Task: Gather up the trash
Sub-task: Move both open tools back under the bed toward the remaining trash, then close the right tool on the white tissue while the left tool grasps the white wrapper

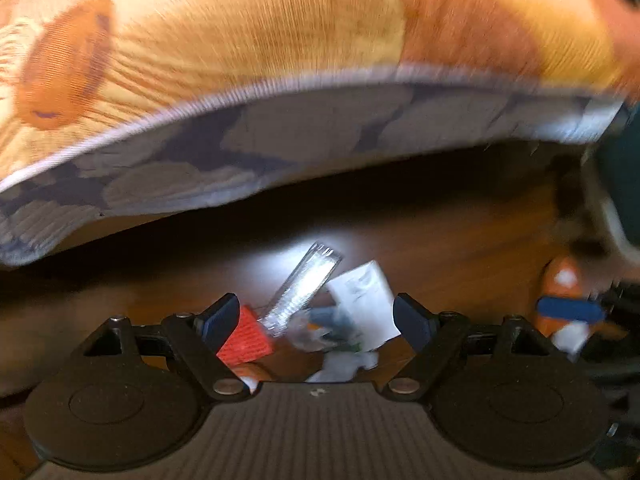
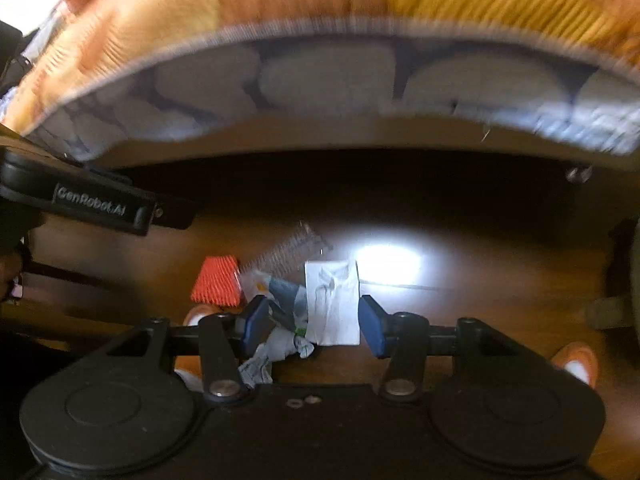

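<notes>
A small heap of trash lies on the brown wooden floor beside a bed. It holds a red ribbed piece, a clear plastic wrapper, a white paper and a crumpled grey-blue wrapper. My left gripper points down over the heap, open, its pads apart from everything. My right gripper is open too. The white paper and crumpled wrapper show between its fingers, unpressed. The red piece and clear wrapper lie just left and beyond.
A mattress edge with an orange flowered cover overhangs the floor behind the heap, dark underneath. Orange and white shoes stand by the heap. The left gripper's black housing crosses the right wrist view's left side. The picture is motion-blurred.
</notes>
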